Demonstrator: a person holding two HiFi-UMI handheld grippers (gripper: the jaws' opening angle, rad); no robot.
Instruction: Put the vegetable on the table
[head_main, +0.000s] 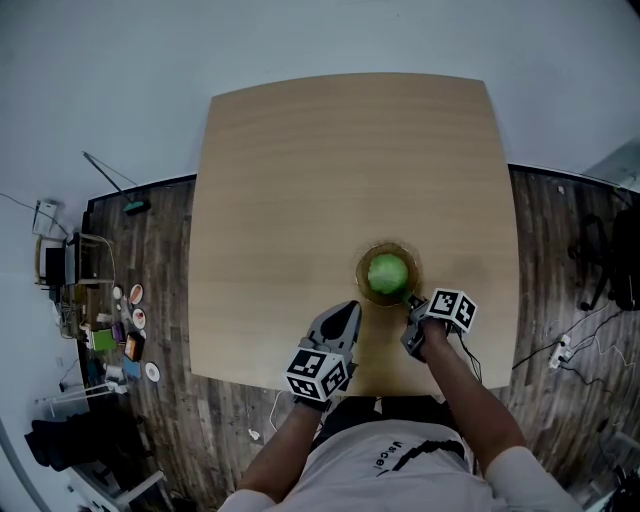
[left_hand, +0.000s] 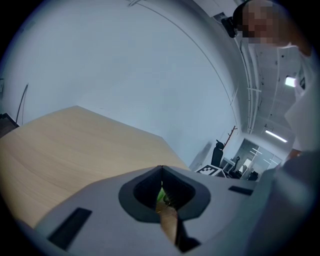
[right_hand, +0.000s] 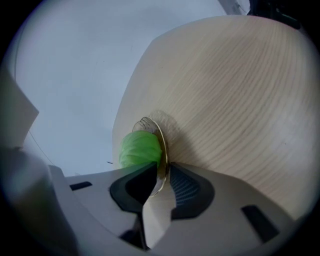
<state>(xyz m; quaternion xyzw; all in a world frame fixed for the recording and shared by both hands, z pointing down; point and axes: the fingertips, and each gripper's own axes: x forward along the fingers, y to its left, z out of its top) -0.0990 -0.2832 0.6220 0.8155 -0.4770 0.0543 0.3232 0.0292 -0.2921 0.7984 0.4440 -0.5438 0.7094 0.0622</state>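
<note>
A round green leafy vegetable lies in a small amber glass plate on the wooden table, near its front edge. My right gripper is shut on the plate's near rim. In the right gripper view the thin plate rim runs between the jaws, and the vegetable bulges just left of it. My left gripper hovers left of the plate with its jaws shut on nothing. In the left gripper view the left gripper shows closed jaws, with only a sliver of green behind them.
Small items clutter the dark wood floor left of the table. On the right there is a black chair and a power strip with cables. The table's far half is bare wood.
</note>
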